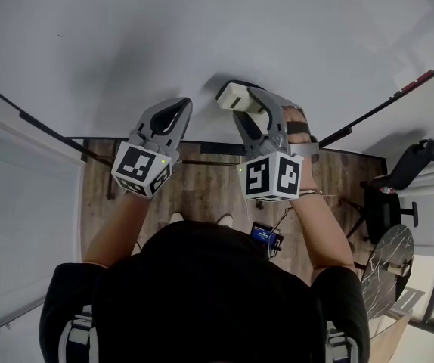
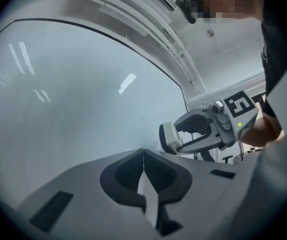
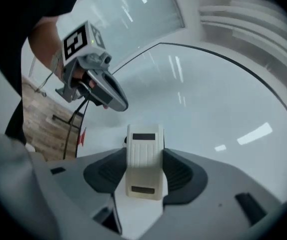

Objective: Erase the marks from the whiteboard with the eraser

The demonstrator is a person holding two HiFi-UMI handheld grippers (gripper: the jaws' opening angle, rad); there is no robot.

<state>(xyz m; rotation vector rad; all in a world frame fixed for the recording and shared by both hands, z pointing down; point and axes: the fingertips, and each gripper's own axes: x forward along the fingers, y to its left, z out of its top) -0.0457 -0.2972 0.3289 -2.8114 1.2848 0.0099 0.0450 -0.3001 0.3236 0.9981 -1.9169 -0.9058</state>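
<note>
I am gripping the eraser (image 3: 144,161) in my right claw (image 1: 241,103). Its jaws are pressing on the two long sides, so the ribbed back is facing my camera and the wiping face is pointing away toward the whiteboard (image 1: 202,29). Holding it by the flanks is leaving that face free to lie flat on the board, and I judge the squeeze is firm enough to take a sideways stroke. The eraser is sticking out at 12 o'clock from the claw, right at the board's lower part. I cannot tell whether it is touching the surface or hanging just off it.

My left claw (image 2: 143,154) is sitting closed with nothing in it, the tips meeting edge to edge. I am parking it at 9 o'clock of the right one, just beside it and also close to the board. I judge it is idling there because wiping is a one-claw job.

The board is filling my head view from 9 through 12 to 3 o'clock, and I am finding no clear mark on it in any view. I judge the wiping is either nearly over or the marks are lying outside what I am seeing.
</note>
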